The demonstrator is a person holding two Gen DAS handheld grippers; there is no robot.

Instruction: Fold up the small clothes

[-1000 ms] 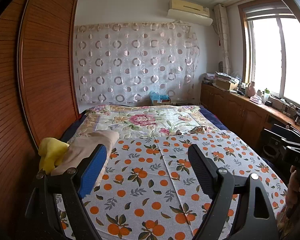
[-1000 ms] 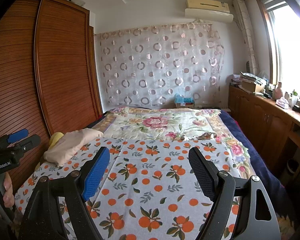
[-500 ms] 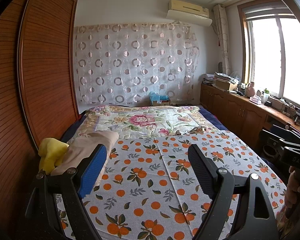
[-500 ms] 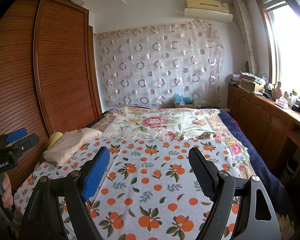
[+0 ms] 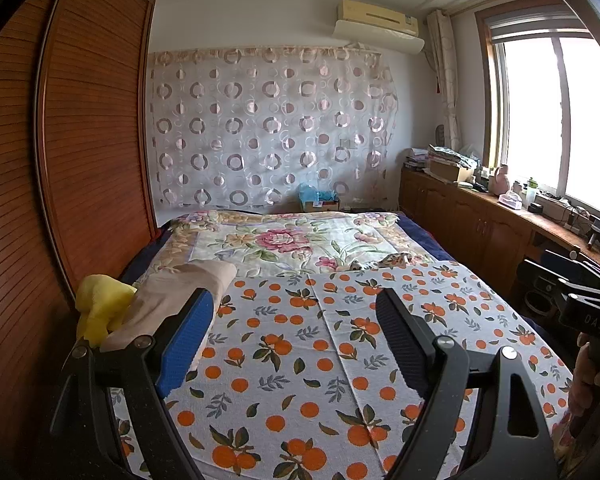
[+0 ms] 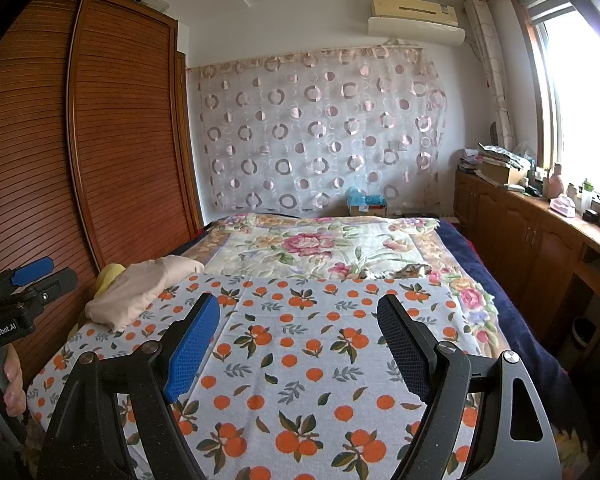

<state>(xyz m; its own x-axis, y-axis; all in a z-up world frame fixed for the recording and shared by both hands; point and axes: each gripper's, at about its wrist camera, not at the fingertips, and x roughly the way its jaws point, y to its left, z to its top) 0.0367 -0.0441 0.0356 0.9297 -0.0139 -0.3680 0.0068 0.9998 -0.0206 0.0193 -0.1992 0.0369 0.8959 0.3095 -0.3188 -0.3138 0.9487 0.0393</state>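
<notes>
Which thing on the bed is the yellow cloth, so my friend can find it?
Find the bed's orange-print sheet and follow it to the edge by the brown wardrobe. A beige folded garment lies there; the yellow cloth is bunched right behind it, the only bright yellow thing.

Both wrist views, side by side, facing bed (image 5: 300,360)

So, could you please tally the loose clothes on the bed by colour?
Beige garment: 1
Yellow garment: 1
Small patterned piece, too small to identify: 1
Total: 3
</notes>
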